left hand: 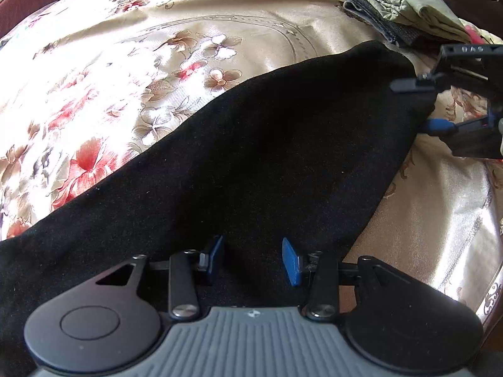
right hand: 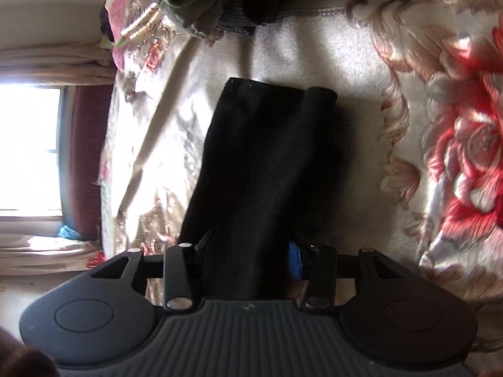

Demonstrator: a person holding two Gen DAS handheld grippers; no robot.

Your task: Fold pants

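Pants (left hand: 251,157) of black fabric lie stretched across the floral bedspread (left hand: 125,78), a satiny cream cloth with red and tan flowers that covers the whole bed. In the left wrist view they run as a broad dark band from the lower left up to the far right end. Beyond that end, at the top right, sits a pile of folded clothes (left hand: 402,3) in olive green and dark grey, apart from the pants.

Left gripper (left hand: 253,260) hovers over the near part of the pants with its blue-padded jaws spread wide and nothing between them.

Right gripper (right hand: 248,254) has black cloth running up between its jaws, which stand close against the fabric on both sides, pinching an edge of the pants (right hand: 264,157). In the left wrist view the same gripper (left hand: 418,106) meets the pants at their far right end.
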